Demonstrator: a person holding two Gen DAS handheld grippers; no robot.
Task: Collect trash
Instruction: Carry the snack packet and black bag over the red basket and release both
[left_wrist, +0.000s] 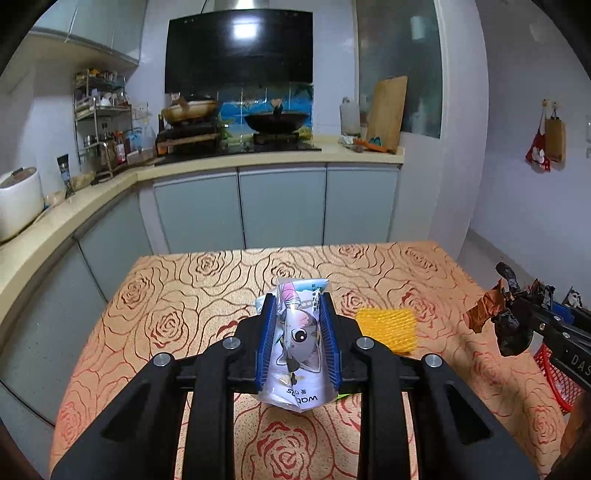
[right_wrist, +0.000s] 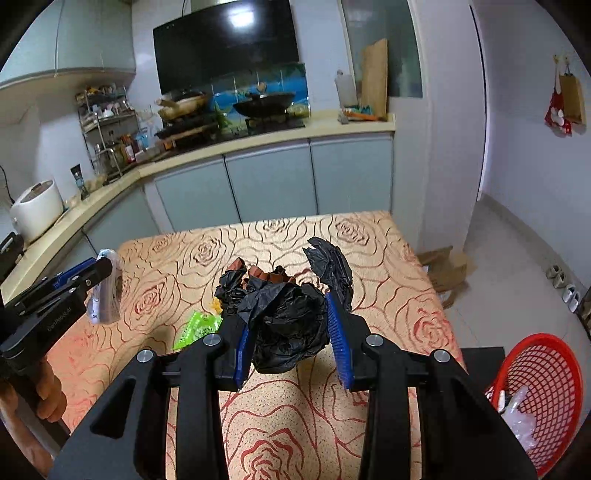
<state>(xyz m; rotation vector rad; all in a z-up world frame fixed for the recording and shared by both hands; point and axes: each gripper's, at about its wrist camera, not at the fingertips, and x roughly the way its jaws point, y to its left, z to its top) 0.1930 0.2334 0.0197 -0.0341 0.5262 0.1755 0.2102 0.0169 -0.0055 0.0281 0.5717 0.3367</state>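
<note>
My left gripper (left_wrist: 297, 306) is shut on a white snack wrapper with a cartoon cat (left_wrist: 299, 343) and holds it above the rose-patterned table (left_wrist: 177, 295). My right gripper (right_wrist: 291, 314) is shut on a crumpled black plastic bag with brown paper in it (right_wrist: 286, 317), also held above the table. In the left wrist view the right gripper (left_wrist: 524, 314) shows at the right with that black bag (left_wrist: 511, 332). In the right wrist view the left gripper (right_wrist: 101, 267) shows at the left with the wrapper (right_wrist: 107, 295). A red mesh basket (right_wrist: 546, 384) sits at the table's right edge.
A yellow foam net (left_wrist: 388, 328) and a green wrapper (right_wrist: 195, 328) lie on the table. The red basket (left_wrist: 557, 380) holds clear plastic (right_wrist: 521, 413). Kitchen counter (left_wrist: 258, 157) and cabinets stand beyond the table. Cardboard boxes (right_wrist: 447, 269) lie on the floor at right.
</note>
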